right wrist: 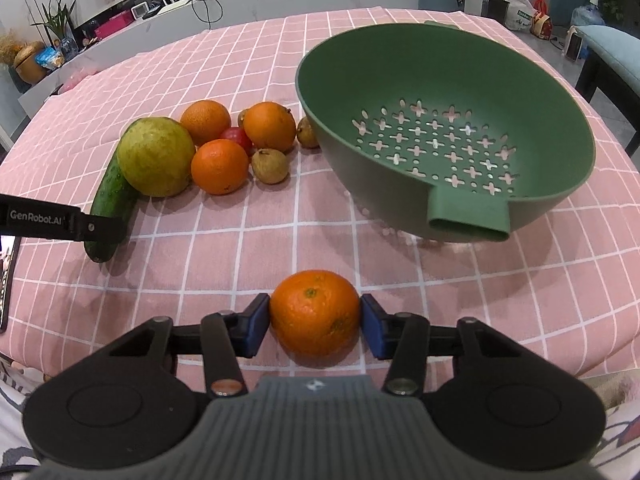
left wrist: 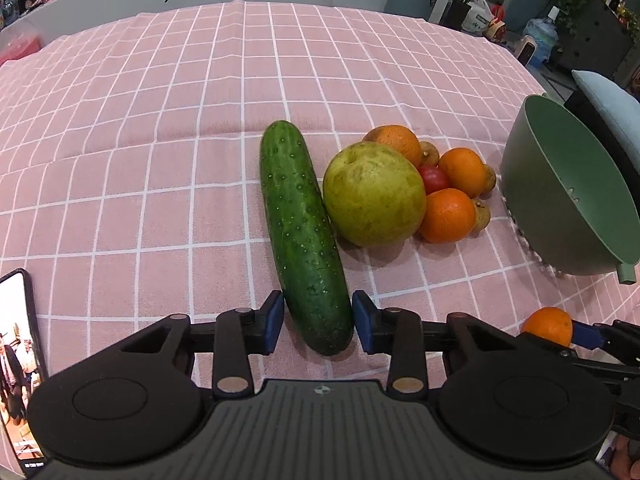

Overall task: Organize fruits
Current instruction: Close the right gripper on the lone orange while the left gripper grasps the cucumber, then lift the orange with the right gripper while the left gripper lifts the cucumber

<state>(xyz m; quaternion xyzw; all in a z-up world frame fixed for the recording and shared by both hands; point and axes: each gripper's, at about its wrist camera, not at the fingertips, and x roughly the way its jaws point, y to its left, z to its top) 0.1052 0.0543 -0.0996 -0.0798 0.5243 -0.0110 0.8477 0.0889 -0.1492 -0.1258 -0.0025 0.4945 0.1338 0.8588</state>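
A green cucumber [left wrist: 304, 236] lies on the pink checked tablecloth, its near end between the blue pads of my left gripper [left wrist: 318, 322], which is shut on it. My right gripper [right wrist: 315, 322] is shut on an orange [right wrist: 315, 316] near the table's front edge; this orange also shows in the left wrist view [left wrist: 548, 326]. A large green pear-like fruit [right wrist: 156, 156] rests against the cucumber [right wrist: 112, 204]. Beside it lie three oranges [right wrist: 219, 166], a red fruit [right wrist: 238, 136] and small brown fruits [right wrist: 270, 166]. A green colander [right wrist: 444, 132] stands empty to the right, also in the left wrist view [left wrist: 568, 184].
A phone [left wrist: 18, 360] lies at the table's left front edge. A chair with a blue cushion [right wrist: 612, 56] stands beyond the colander. Shelves, plants and bags line the room behind the table. The tablecloth [left wrist: 160, 100] stretches far to the left.
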